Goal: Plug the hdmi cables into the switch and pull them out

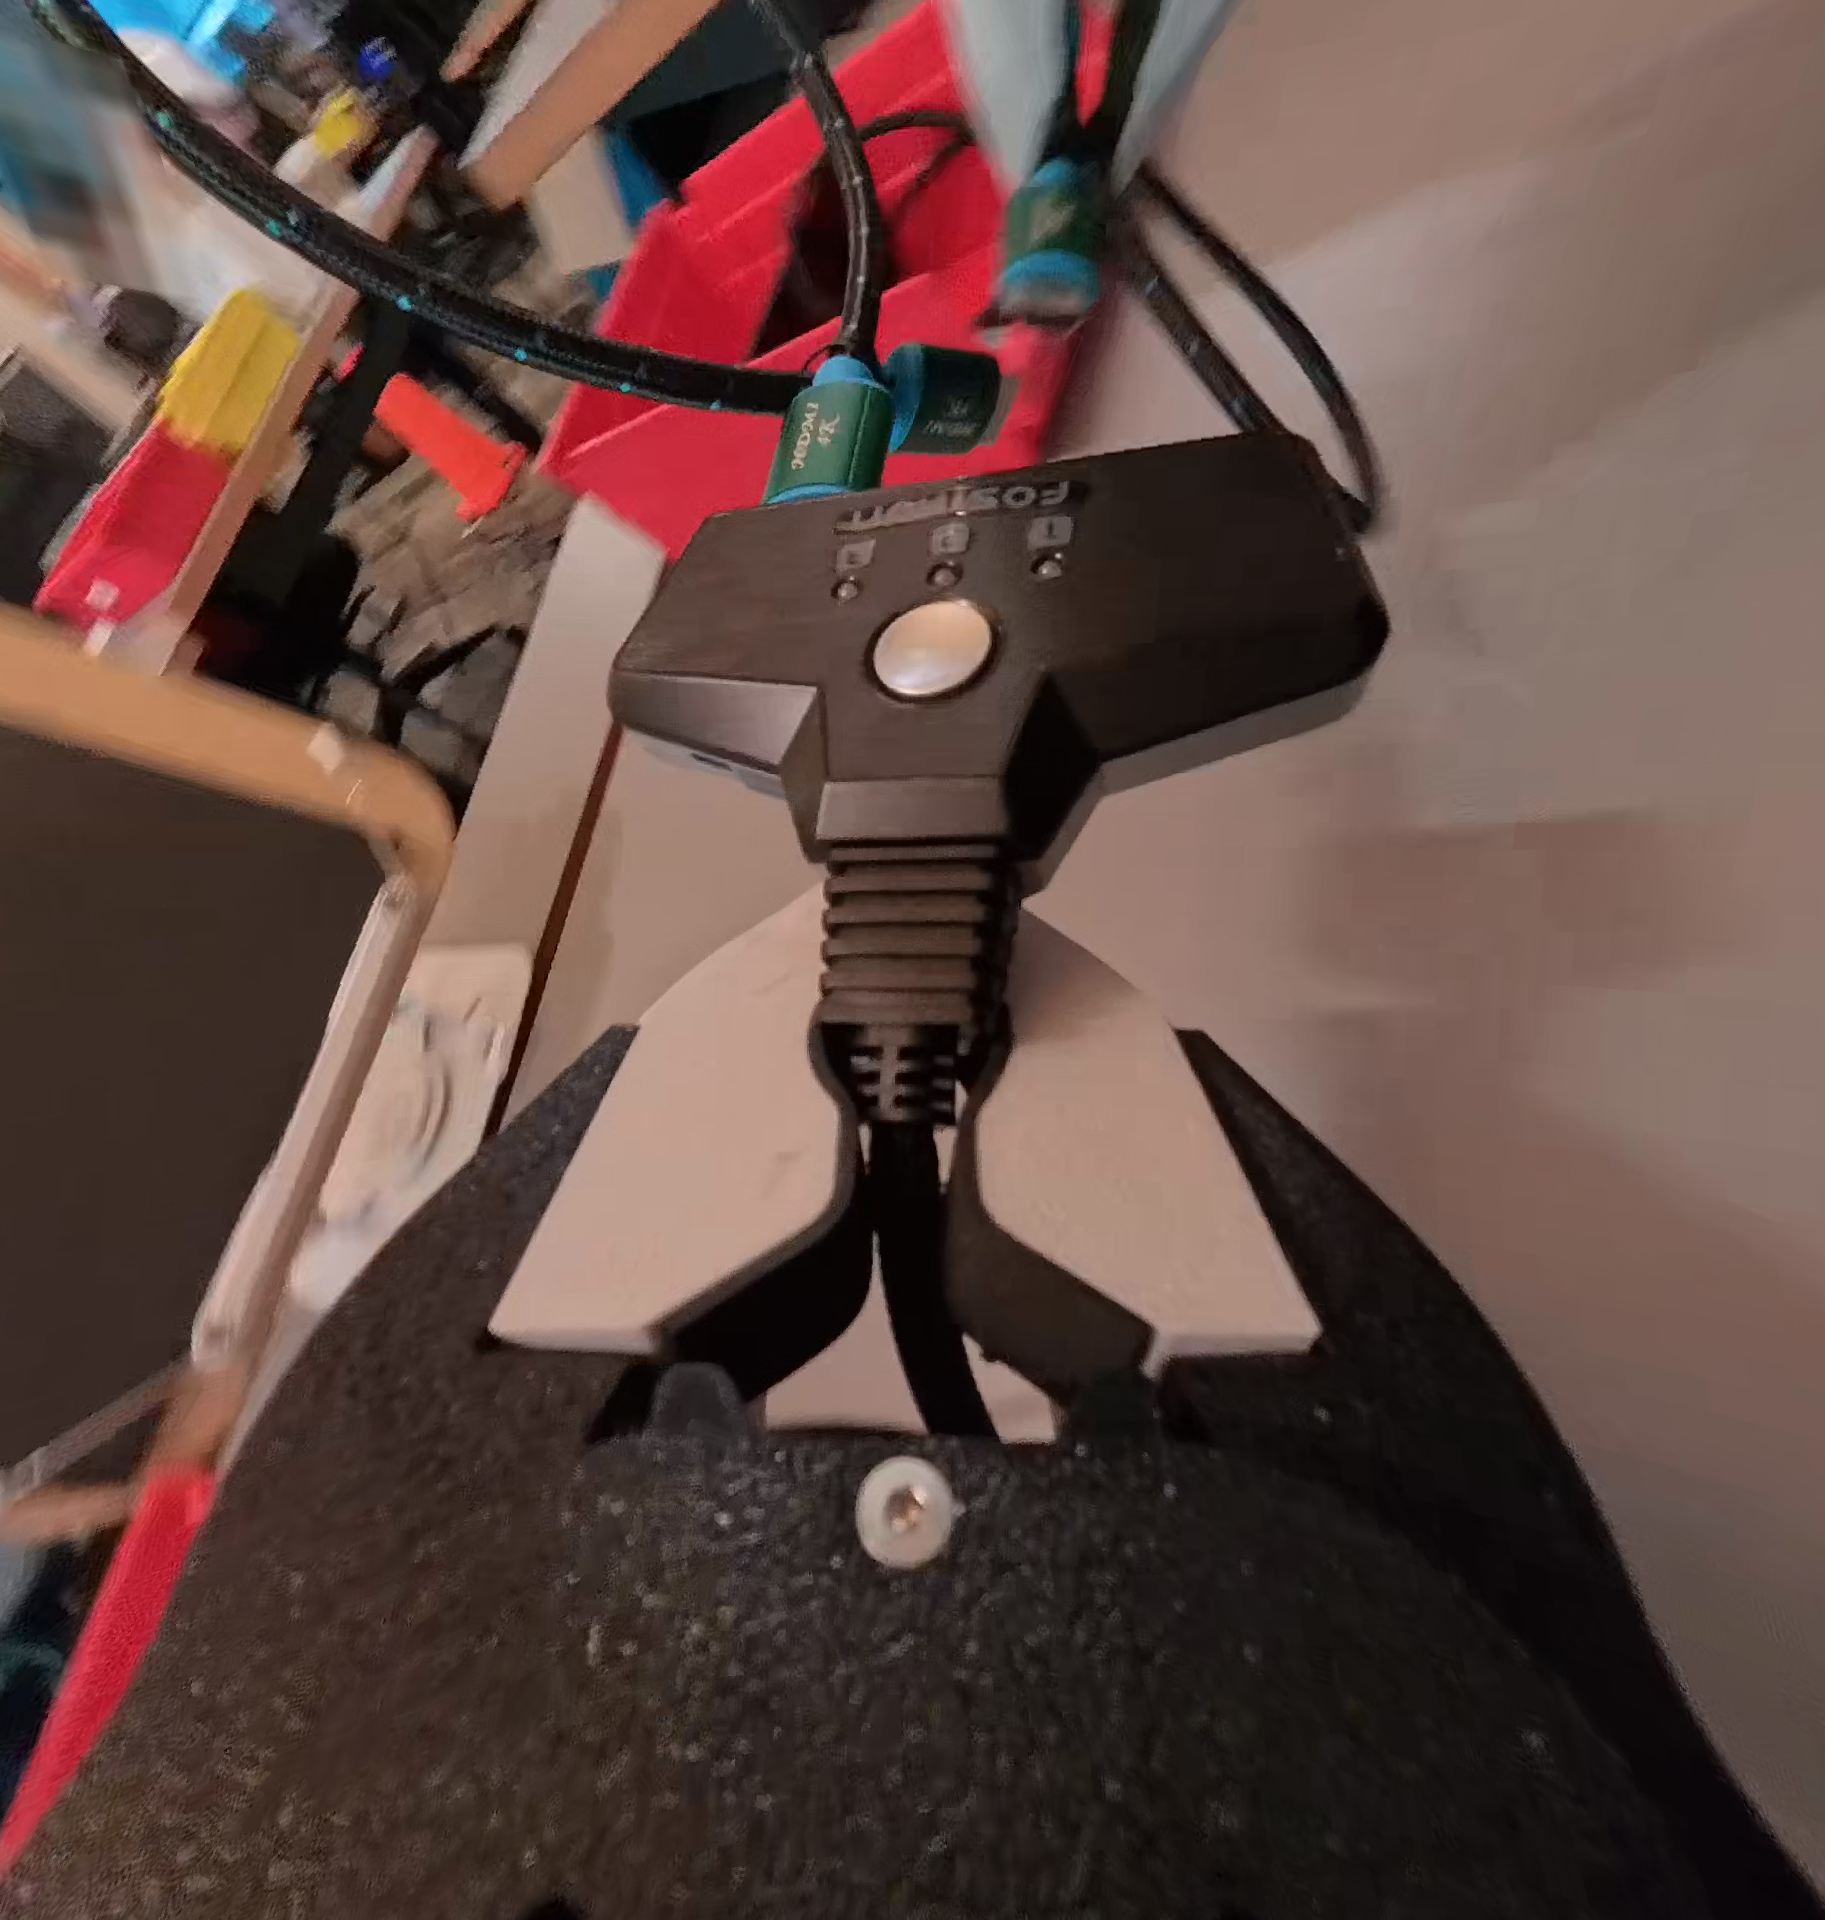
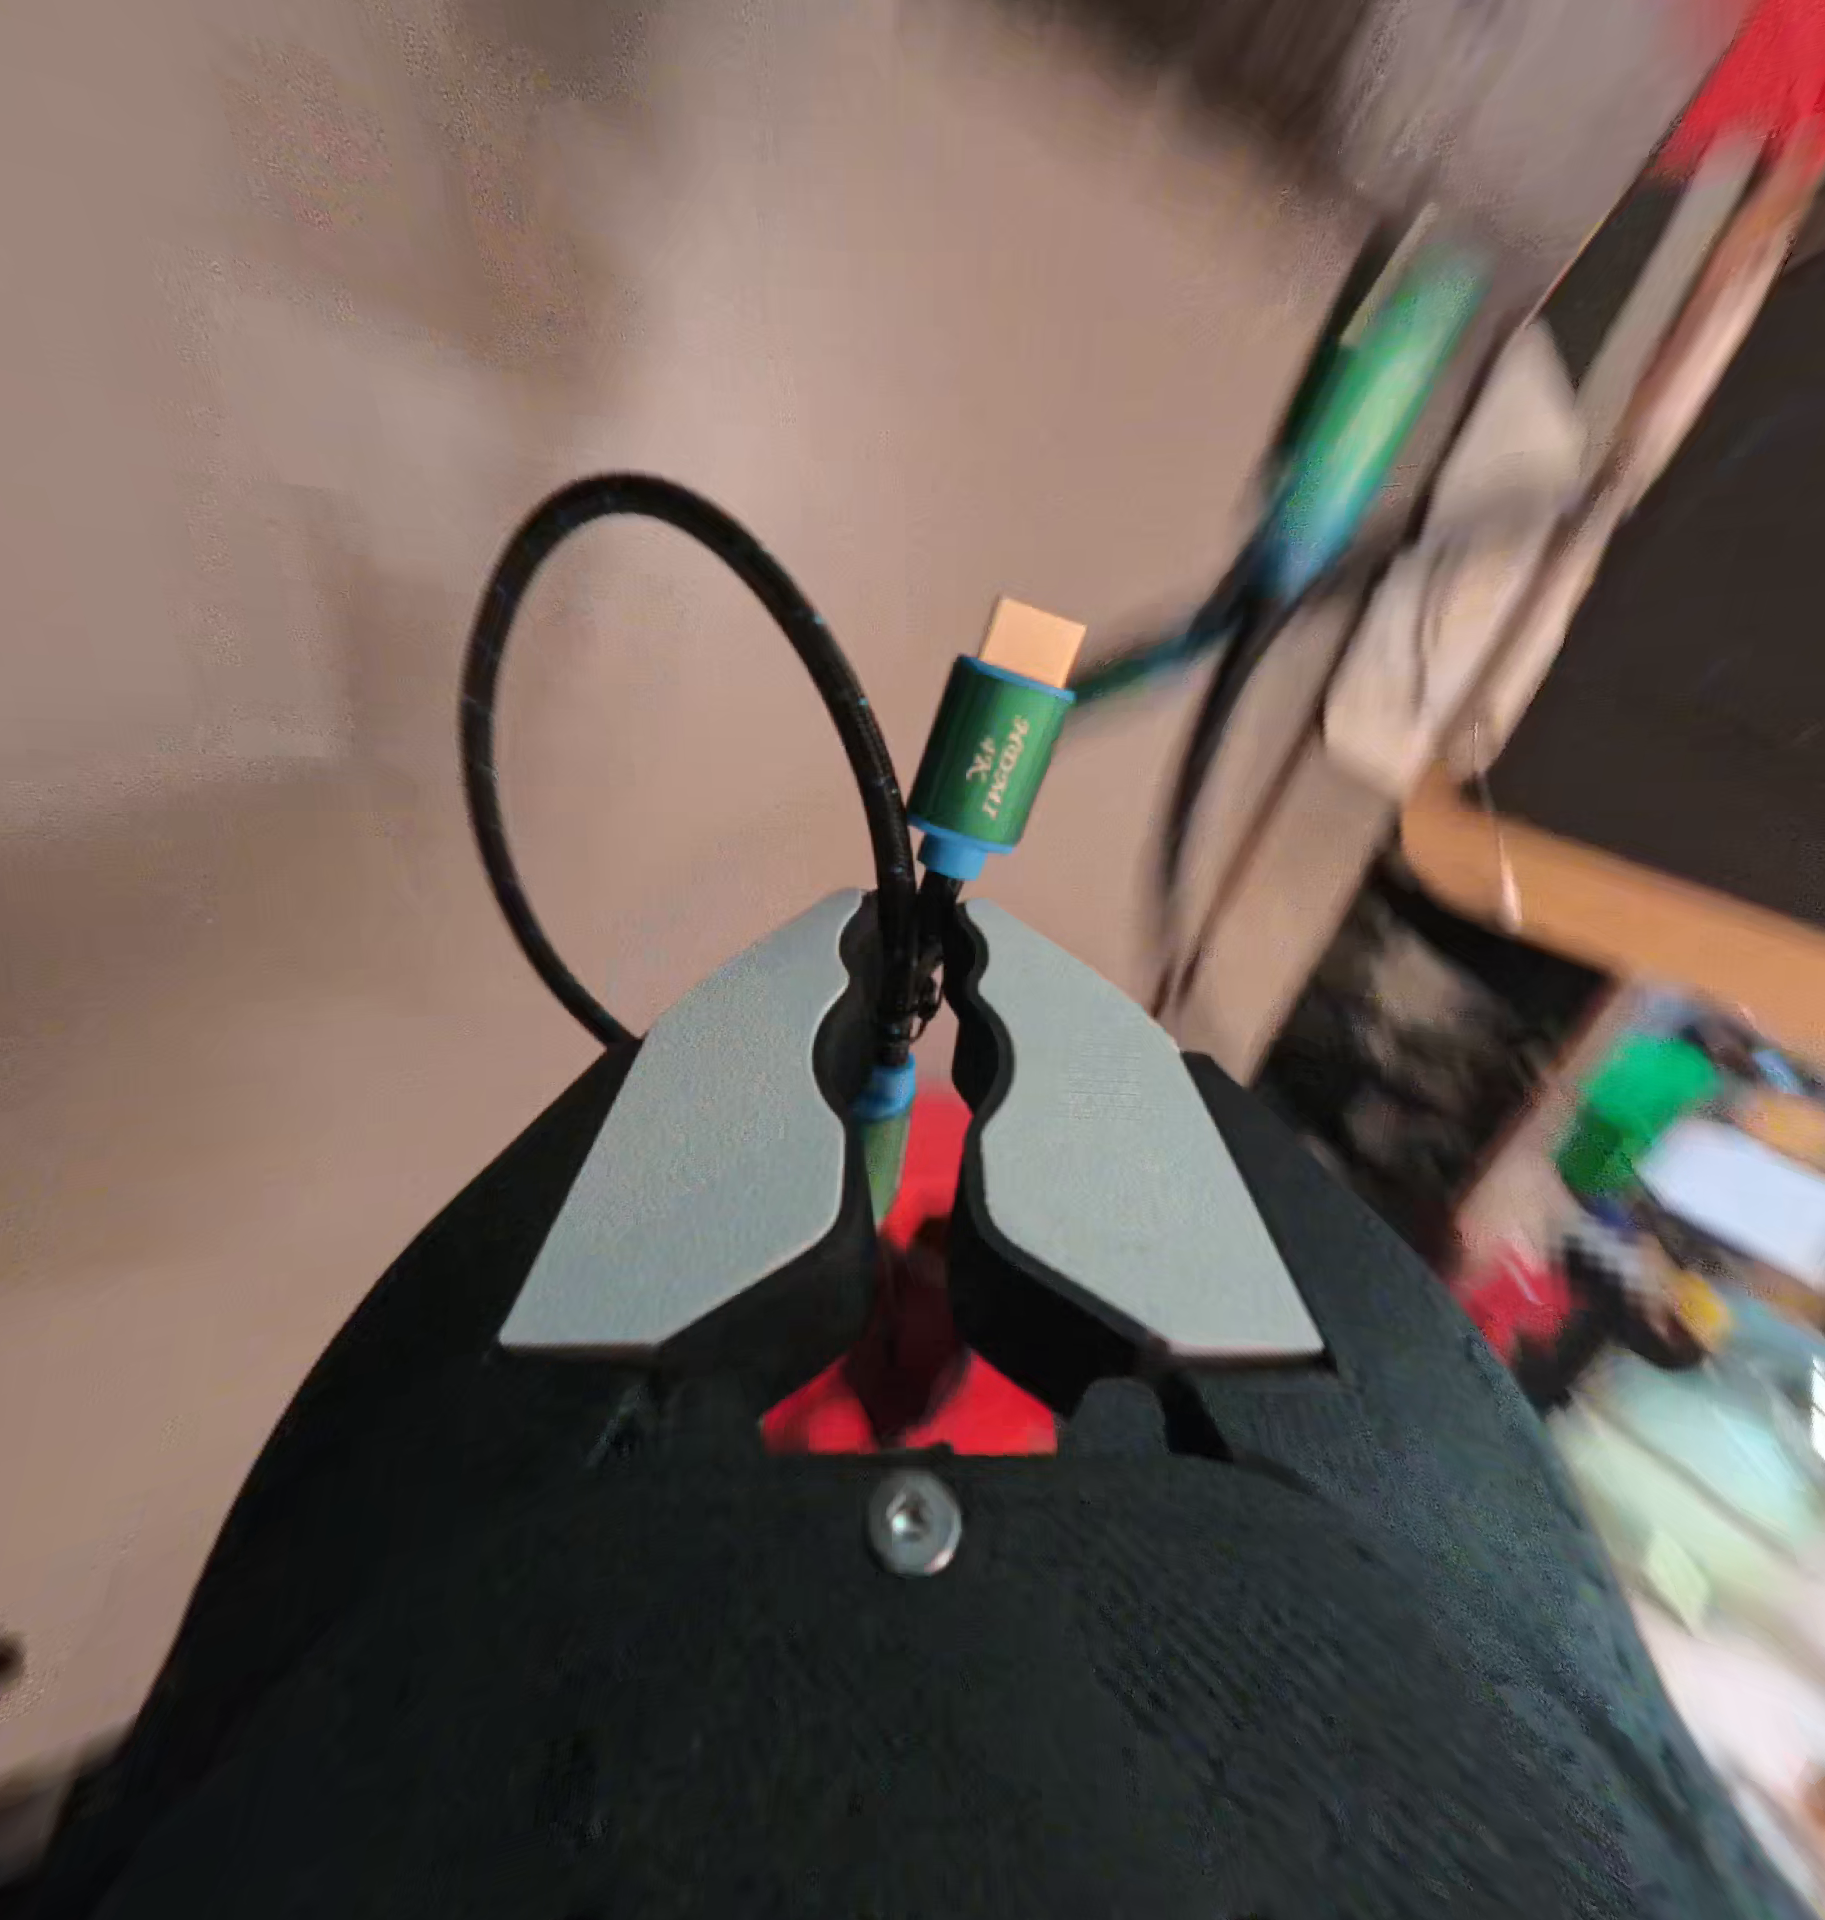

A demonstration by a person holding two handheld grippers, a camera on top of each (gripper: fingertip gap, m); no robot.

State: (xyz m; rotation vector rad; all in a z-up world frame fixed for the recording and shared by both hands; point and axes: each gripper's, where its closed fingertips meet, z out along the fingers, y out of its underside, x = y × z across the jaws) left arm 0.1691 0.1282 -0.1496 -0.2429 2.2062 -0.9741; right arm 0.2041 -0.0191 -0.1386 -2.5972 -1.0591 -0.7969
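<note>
A black HDMI switch (image 1: 991,644) with a round silver button lies on a pale table (image 1: 1510,935). My left gripper (image 1: 913,935) is shut on the switch's ribbed cable collar. One green HDMI plug (image 1: 830,447) sits in the switch's far edge, at the left port. A second green plug (image 1: 949,410) lies just behind it. My right gripper (image 2: 918,914) is shut on a black braided cable (image 2: 534,644), just behind a third green plug (image 2: 991,758). That plug's gold tip (image 2: 1038,644) is bare. This plug also shows in the left wrist view (image 1: 1048,239), above the switch's far side.
Red bins (image 1: 783,260) and a yellow bin (image 1: 233,374) stand beyond the switch. The table edge runs along the left of the switch, with a wood-framed dark panel (image 1: 160,935) beside it. Another green plug (image 2: 1375,416) is blurred at the upper right.
</note>
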